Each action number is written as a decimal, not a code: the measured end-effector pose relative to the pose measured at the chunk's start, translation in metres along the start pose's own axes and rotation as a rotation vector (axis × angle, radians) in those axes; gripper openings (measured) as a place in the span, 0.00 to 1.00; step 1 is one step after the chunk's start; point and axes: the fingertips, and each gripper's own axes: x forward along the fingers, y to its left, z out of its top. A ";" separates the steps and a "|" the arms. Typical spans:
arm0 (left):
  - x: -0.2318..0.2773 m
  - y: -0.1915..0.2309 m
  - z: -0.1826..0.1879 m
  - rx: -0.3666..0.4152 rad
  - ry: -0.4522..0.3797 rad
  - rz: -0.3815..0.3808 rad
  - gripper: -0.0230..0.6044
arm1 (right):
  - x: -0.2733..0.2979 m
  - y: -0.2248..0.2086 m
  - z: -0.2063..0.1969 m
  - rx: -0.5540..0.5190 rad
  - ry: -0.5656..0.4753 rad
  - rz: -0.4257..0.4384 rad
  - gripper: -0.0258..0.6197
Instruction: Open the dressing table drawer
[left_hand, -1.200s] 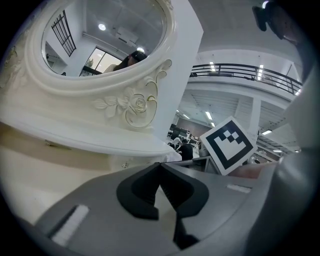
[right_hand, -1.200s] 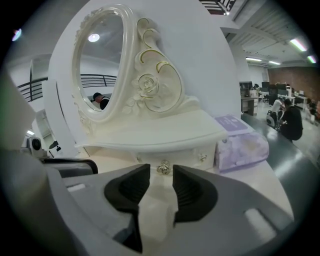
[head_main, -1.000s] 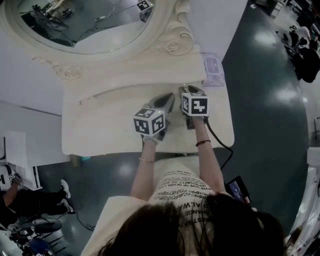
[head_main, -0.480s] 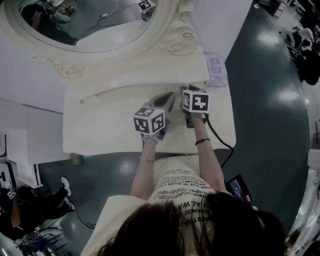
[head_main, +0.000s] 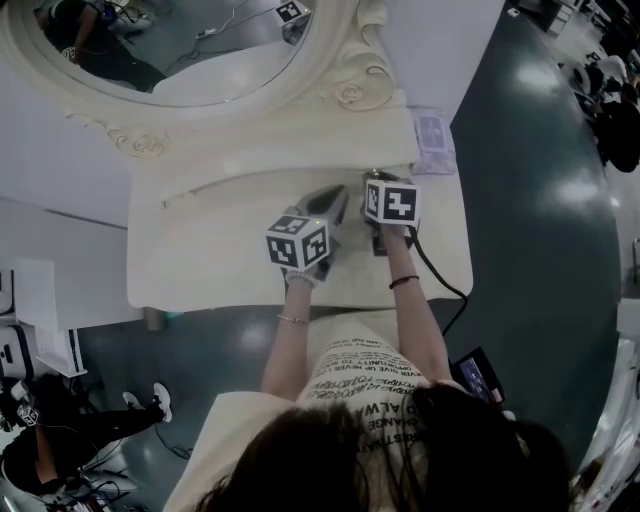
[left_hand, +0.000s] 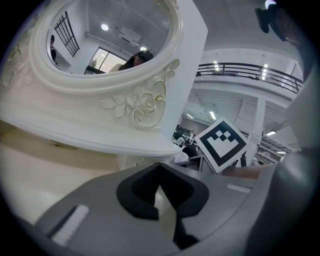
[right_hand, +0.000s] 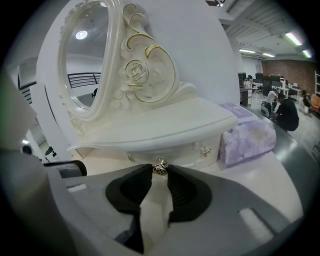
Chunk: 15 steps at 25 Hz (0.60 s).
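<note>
Only the right gripper view shows the grip: the right gripper (right_hand: 160, 175) has just been closing its jaws, and its black ribbed pads now pinch the small round metal drawer knob (right_hand: 160, 167) at their very tips; straight ahead of those tips lies the shallow cream drawer (right_hand: 182, 150), shut beneath a curved shelf; off to that gripper's right sits a soft lavender tissue pack (right_hand: 247, 139); above and to its left curls a carved rose (right_hand: 135, 72) edged in gilt. The head view gives no look at the pads; it does show the smooth cream tabletop (head_main: 200, 260) beneath both tools, and the left gripper (head_main: 338, 198) just beside the right one. The left gripper view shows its own pads pressed together at the tips, nothing between them; above them hangs the oval mirror (left_hand: 110, 40) in a glossy moulded frame.
</note>
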 end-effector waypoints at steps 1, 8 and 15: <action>0.000 0.000 0.000 0.000 -0.001 0.001 0.03 | 0.000 0.000 0.000 -0.001 -0.002 0.001 0.20; -0.001 0.000 -0.001 -0.006 0.002 0.001 0.03 | -0.002 0.002 0.001 -0.004 0.002 0.005 0.20; -0.002 -0.002 -0.003 -0.007 -0.003 0.010 0.03 | -0.004 0.002 -0.001 0.000 0.005 0.025 0.20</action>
